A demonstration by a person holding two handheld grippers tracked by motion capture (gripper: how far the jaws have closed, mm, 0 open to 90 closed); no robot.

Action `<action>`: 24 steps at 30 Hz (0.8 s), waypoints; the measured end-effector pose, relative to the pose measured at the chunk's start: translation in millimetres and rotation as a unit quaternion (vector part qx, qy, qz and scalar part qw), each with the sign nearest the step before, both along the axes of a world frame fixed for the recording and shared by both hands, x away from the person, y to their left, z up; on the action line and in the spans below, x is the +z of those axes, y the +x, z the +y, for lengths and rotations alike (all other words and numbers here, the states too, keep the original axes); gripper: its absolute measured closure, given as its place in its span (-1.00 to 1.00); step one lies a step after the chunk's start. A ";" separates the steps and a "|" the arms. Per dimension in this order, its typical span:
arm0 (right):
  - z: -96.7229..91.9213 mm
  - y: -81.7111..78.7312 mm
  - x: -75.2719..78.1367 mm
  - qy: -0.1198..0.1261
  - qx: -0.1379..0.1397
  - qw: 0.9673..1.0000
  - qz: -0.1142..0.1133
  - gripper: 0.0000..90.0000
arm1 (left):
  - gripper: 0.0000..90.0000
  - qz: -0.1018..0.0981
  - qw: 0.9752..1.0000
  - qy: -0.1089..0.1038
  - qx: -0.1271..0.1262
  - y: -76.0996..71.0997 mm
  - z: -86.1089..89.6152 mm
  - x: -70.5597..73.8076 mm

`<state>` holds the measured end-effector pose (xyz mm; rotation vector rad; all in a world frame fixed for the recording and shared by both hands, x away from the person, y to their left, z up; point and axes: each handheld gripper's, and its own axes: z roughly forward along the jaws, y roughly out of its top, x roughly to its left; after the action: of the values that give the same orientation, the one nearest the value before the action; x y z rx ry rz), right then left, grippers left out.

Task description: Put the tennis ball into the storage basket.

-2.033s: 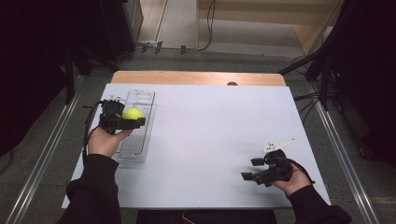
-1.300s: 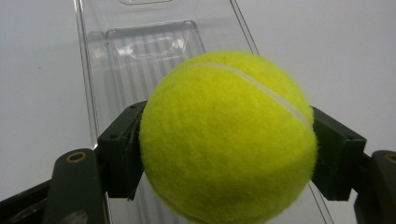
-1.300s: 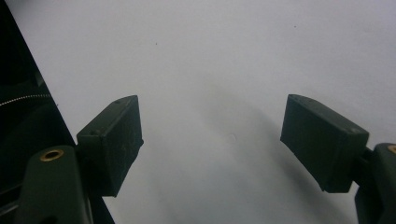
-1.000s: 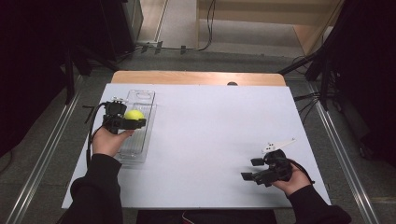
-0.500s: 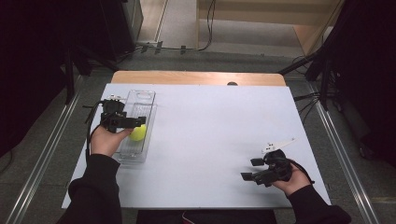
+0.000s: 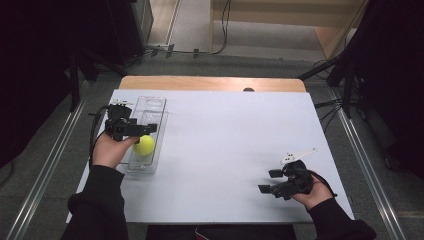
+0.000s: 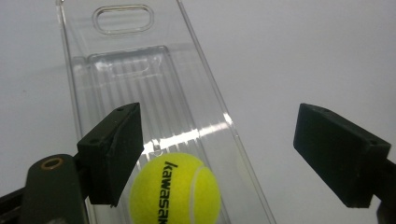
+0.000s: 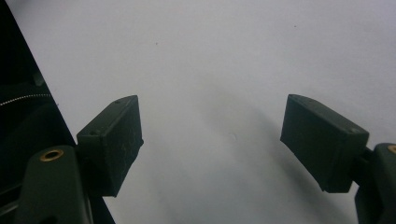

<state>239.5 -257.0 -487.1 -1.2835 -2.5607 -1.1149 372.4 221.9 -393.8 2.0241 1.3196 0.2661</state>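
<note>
A yellow tennis ball lies in a clear plastic tray at the left of the white table. My left gripper hovers just above the ball. Its jaws have just been opening; they stand apart and press on nothing, with the ball loose below them. At the front right, my right gripper rests low over bare table, open, nothing between its jaws.
A wooden strip runs along the table's far edge. Metal rails flank the table on both sides, with dark equipment and cables beyond.
The left gripper has let go of the ball, which now lies in the tray nearer the front. The gripper has opened and risen slightly. The right gripper has kept still.
</note>
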 end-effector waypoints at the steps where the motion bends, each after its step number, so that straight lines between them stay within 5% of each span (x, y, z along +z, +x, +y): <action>1: 0.0 0.1 0.0 0.000 0.000 1.000 0.000 -0.59 | -0.62 0.001 1.000 -0.003 -0.006 -0.6 -0.7 0.8; 24: -0.1 -0.9 0.3 0.000 -0.002 1.000 0.000 -0.59 | -0.62 0.016 0.996 -0.032 -0.087 -10.6 -25.8 6.5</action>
<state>238.7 -257.2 -486.8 -1.2879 -2.5589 -1.1157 361.8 196.2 -387.4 2.0808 1.1469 0.1092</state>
